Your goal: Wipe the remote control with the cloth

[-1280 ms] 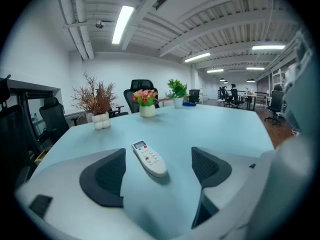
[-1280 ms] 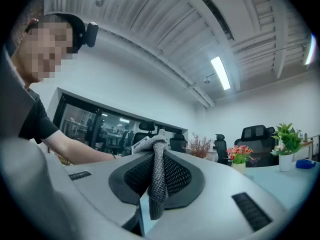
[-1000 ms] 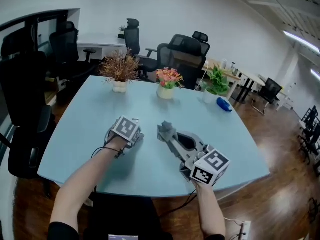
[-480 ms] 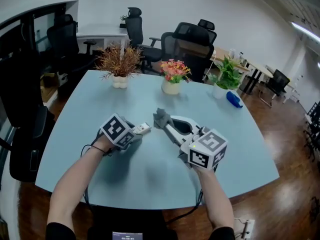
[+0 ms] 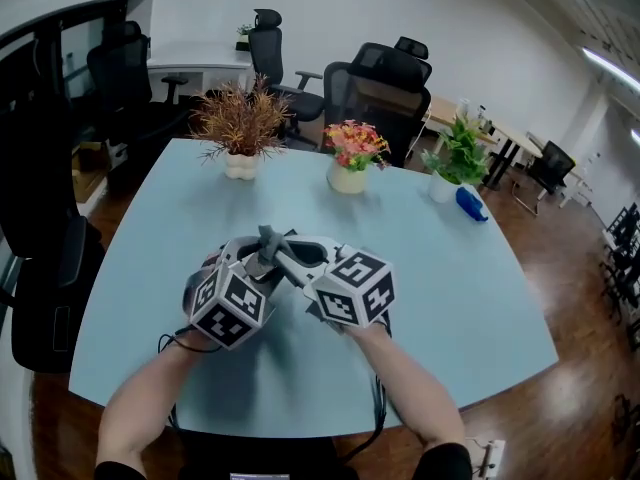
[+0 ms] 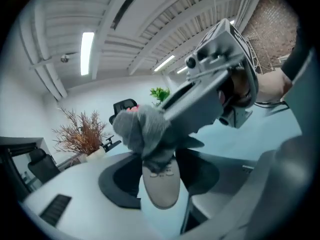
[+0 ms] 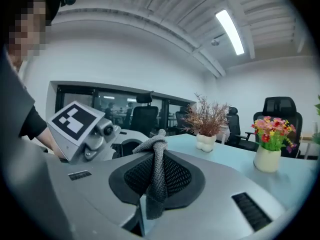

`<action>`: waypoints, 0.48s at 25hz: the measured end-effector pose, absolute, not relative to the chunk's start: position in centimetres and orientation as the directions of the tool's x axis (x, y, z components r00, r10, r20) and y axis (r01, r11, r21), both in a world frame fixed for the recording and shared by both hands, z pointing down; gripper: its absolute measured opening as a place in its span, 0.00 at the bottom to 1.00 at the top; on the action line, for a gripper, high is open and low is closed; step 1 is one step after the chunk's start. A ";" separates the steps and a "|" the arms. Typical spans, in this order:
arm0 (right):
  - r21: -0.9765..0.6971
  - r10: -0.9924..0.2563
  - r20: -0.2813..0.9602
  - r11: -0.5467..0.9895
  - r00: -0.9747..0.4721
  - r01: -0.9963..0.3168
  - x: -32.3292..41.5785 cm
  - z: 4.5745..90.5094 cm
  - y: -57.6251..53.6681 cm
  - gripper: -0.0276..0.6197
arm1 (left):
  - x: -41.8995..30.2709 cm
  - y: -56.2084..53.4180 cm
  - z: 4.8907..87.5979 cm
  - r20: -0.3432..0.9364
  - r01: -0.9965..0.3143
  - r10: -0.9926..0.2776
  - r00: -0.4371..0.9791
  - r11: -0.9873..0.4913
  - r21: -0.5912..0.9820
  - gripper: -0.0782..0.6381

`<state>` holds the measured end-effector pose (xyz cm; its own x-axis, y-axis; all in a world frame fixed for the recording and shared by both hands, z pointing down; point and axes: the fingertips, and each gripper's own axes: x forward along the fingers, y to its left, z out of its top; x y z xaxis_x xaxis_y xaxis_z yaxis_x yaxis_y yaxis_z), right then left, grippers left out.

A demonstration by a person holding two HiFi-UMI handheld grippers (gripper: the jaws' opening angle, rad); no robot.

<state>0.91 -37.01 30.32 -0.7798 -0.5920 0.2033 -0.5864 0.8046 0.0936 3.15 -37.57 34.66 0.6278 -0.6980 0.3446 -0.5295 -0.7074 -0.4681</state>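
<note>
My left gripper [image 6: 160, 180] is shut on the pale grey remote control [image 6: 162, 191], which lies lengthwise between its dark pads and is lifted off the table. Its jaws have just been closing, with the remote between them. The right gripper [image 7: 154, 181] is shut on a grey knitted cloth [image 7: 156, 159]. In the left gripper view that cloth [image 6: 141, 130] sits bunched on the remote's far end, with the right gripper [image 6: 212, 81] slanting in from the upper right. In the head view both grippers meet at mid-table, the left gripper [image 5: 243, 258] beside the cloth [image 5: 268, 240]. The remote is hidden there.
The light blue table [image 5: 450, 268] carries a dried plant [image 5: 240, 123], a pot of flowers [image 5: 352, 158], a green plant [image 5: 455, 163] and a blue bottle [image 5: 470, 205] along its far side. Black office chairs [image 5: 385, 83] stand behind it.
The right gripper has swung left with the cloth to meet the left gripper. The left gripper has risen and rolled, taking the remote up off the table.
</note>
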 end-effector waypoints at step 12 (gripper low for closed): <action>0.106 -0.684 0.107 0.730 -0.722 -0.676 6.1 29.1 -38.3 0.09 | 4.0 -36.4 34.2 0.263 -0.462 -0.714 0.649 -0.644 -0.609 0.38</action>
<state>6.08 -38.30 29.10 -0.7217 -0.6839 0.1068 -0.6757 0.7295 0.1056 4.01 -36.45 34.24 0.6487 -0.7140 0.2633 -0.4620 -0.6444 -0.6093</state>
